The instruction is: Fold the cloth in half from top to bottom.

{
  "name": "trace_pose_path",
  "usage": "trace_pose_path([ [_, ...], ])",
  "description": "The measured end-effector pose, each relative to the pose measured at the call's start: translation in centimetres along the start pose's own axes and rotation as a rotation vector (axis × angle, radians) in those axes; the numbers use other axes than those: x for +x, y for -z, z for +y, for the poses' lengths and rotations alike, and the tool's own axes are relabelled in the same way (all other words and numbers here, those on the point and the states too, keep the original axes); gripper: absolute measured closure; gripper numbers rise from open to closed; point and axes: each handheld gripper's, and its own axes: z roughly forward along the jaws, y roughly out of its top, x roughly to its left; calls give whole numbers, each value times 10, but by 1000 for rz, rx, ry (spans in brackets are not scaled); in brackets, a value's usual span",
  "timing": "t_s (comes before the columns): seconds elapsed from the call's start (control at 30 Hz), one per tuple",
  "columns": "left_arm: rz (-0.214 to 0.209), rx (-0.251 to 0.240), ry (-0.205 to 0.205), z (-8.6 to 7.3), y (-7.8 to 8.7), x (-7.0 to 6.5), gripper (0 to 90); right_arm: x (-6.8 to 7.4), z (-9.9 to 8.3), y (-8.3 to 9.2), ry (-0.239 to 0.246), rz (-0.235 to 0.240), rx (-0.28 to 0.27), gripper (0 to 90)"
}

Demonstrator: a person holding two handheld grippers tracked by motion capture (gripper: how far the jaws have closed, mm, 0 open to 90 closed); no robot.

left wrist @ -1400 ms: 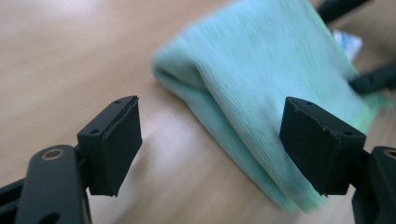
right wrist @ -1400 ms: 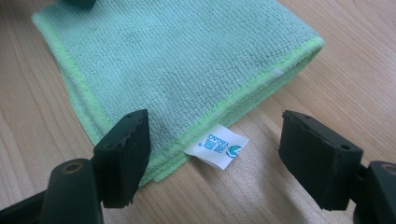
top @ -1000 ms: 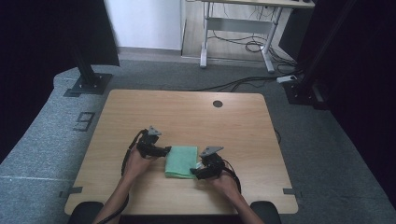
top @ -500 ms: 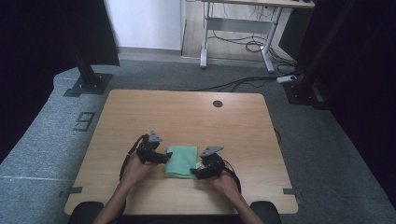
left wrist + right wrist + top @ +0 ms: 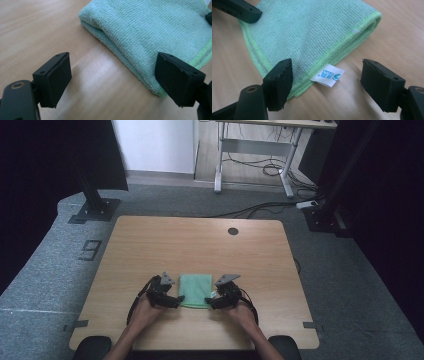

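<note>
Green terry cloth [image 5: 195, 290], folded into a thick pad, is lying flat on the wooden bench [image 5: 200, 245] between the two tools. Compared with a second ago, the left tool [image 5: 176, 301] is sitting nearer the person and lower along the cloth's left edge, and its jaws have just been opening; nothing is caught between them. In the left gripper view the pads [image 5: 58, 77] are standing wide apart over bare wood, and the cloth's folded edge [image 5: 140, 50] is running just ahead of them, with the far pad overlapping its near corner without visibly pressing it. That reads as a release: the fold on that side is probably finished, and the left tool is either backing off or lining up for a fresh grip.

The right tool [image 5: 214, 302] is keeping its place at the cloth's near right corner. Its jaws are also standing wide, not clamped. In the right gripper view the near corner of the cloth [image 5: 307, 42] is lying just ahead of the gap, one pad [image 5: 280, 80] sitting over the hemmed edge, the other out over bare wood, with the white label [image 5: 327, 75] between them. The left tool's jaw tip [image 5: 237, 10] is showing at the cloth's far side.

So the cloth is resting free, bracketed by both tools at its near corners, touched lightly at most. Another fold would need each tool to close on a hem first.
</note>
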Motion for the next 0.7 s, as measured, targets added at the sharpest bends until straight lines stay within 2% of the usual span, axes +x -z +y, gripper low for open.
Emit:
trace_pose_path([
  [0.3, 0, -24, 33, 13, -15, 19, 139, -24, 12, -11, -34, -31, -6, 256],
  [0.43, -5, -33, 33, 15, -17, 23, 139, -28, 16, -13, -37, -32, -5, 256],
  [0.53, -10, -42, 36, 14, -12, 23, 141, -28, 16, -13, -44, -28, -4, 253],
  [0.7, -28, -79, 37, 13, 9, 21, 138, -28, 14, -3, -38, -4, -23, 137],
])
